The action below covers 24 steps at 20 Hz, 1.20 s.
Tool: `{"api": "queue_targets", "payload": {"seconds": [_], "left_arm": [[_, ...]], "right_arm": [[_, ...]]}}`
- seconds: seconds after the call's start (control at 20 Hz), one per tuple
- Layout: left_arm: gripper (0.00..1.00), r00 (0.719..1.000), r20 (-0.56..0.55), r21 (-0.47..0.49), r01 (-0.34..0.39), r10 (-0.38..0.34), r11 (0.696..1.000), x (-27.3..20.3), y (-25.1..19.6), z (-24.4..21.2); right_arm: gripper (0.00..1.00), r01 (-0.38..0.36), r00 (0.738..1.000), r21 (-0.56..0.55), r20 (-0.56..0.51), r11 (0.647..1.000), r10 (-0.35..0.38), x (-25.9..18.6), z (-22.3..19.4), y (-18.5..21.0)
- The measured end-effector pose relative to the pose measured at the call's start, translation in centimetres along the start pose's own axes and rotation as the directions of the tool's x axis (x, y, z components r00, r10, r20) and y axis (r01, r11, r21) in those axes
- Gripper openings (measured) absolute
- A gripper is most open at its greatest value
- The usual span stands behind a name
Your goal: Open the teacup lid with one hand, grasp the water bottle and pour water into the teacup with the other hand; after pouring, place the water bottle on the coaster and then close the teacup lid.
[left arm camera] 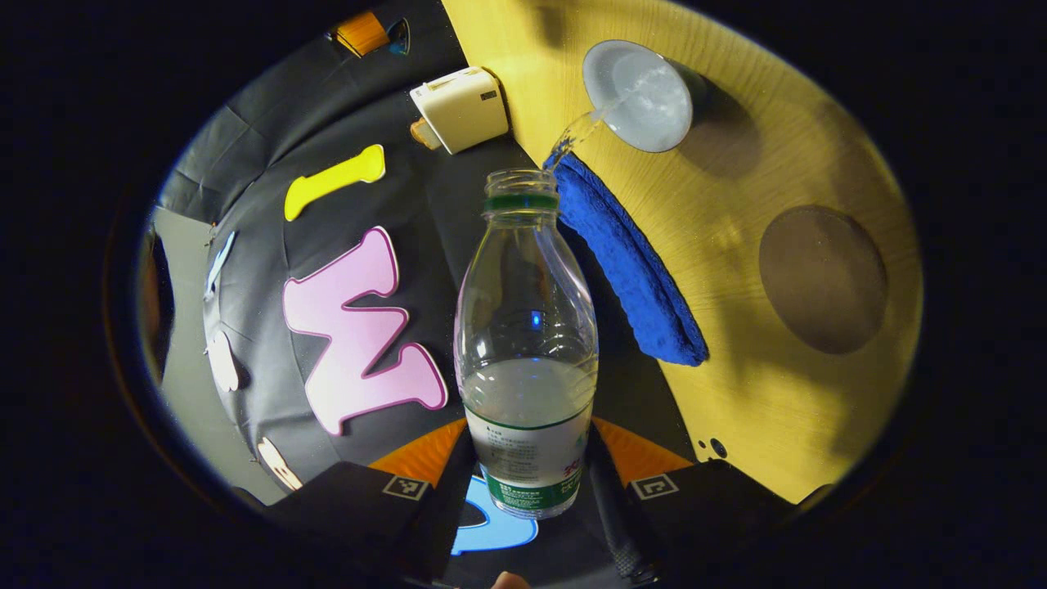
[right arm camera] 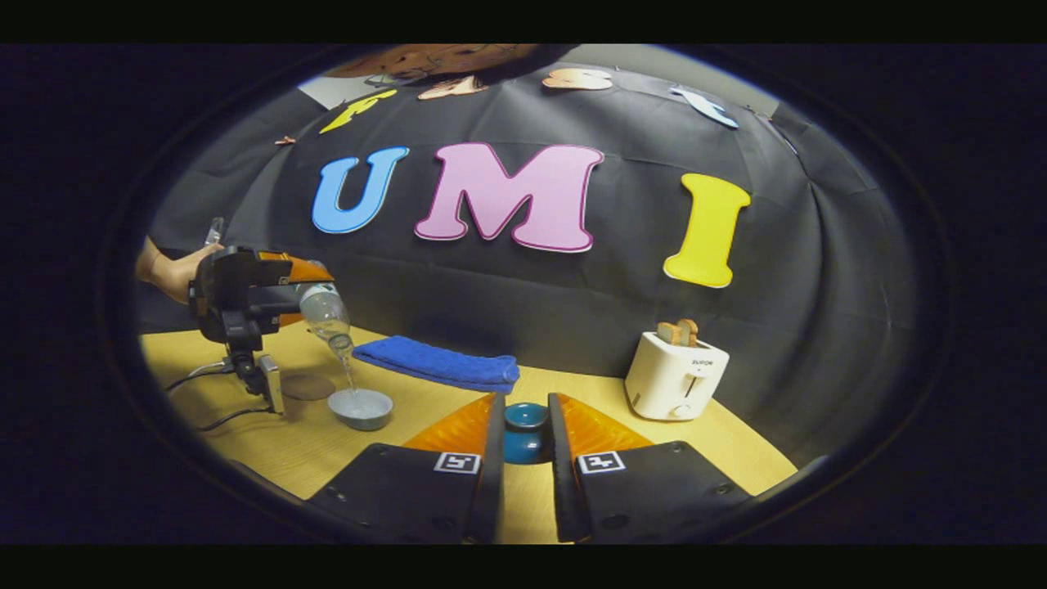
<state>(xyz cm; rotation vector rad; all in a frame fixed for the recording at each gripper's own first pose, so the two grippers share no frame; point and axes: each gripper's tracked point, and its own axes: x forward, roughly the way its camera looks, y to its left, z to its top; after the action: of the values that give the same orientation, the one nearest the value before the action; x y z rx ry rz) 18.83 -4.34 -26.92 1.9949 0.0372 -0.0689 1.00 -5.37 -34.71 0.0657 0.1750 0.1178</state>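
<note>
Above the cup (left arm camera: 642, 96), the bottle (left arm camera: 525, 343) is tipped mouth-down and a thin stream (left arm camera: 582, 131) runs from its neck into the bowl of the cup. The left gripper (left arm camera: 527, 483) is clamped on the bottle's labelled lower body, one finger on each side. The cup stands open on the surface (left arm camera: 761, 147), with the cloth (left arm camera: 630, 262) just beside it and the coaster (left arm camera: 822, 278) near it on the other side.

In the right gripper view, the right gripper (right arm camera: 523, 446) grips the lid (right arm camera: 525, 429) between its fingers, held well apart from the cup (right arm camera: 360, 407), toward the toaster (right arm camera: 676, 372).

Procedure for this step:
- Keep the bottle mouth over the middle of the cup, not its rim; the stream lands close to the near edge and could spill toward the cloth.
- Hold the tilt steady; steeper tilt will likely surge the flow.
- Judge the fill level in the right gripper view, then right the bottle before moving it to the coaster.

Orientation: the bottle's long axis runs from base, in the gripper, to mouth, slanting downward toward the cup. Roughly a third of the water appears to remain.
</note>
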Motion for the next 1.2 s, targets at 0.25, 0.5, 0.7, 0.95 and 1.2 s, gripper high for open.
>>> {"api": "queue_targets", "payload": {"seconds": [0.25, 0.5, 0.7, 0.95, 1.2], "left_arm": [[0.74, 0.999, 0.042, 0.05, -0.03, 0.028, 0.998, 0.4, 0.6, 0.6], [0.74, 0.994, 0.07, 0.091, -0.095, 0.089, 0.991, 0.8, 2.1, 0.6], [0.74, 0.992, 0.082, 0.106, -0.104, 0.096, 0.989, 0.8, 2.0, 0.8], [0.74, 0.991, 0.094, 0.105, -0.108, 0.098, 0.989, 0.9, 2.0, 1.2], [0.74, 0.988, 0.111, 0.103, -0.115, 0.104, 0.988, 1.0, 2.5, 1.5]], "right_arm": [[0.24, -0.003, 1.0, -0.004, 0.013, 1.0, 0.003, -0.1, 0.3, 0.3], [0.34, 0.0, 1.0, -0.007, 0.009, 1.0, 0.0, -0.3, 0.3, 0.1], [0.34, 0.009, 1.0, -0.01, 0.011, 1.0, -0.009, -0.5, 0.6, -0.1], [0.34, 0.006, 1.0, -0.027, 0.009, 1.0, -0.006, -0.4, 0.5, 0.3], [0.32, 0.005, 1.0, -0.035, 0.007, 0.999, -0.005, -0.3, 0.4, 0.5]]}}
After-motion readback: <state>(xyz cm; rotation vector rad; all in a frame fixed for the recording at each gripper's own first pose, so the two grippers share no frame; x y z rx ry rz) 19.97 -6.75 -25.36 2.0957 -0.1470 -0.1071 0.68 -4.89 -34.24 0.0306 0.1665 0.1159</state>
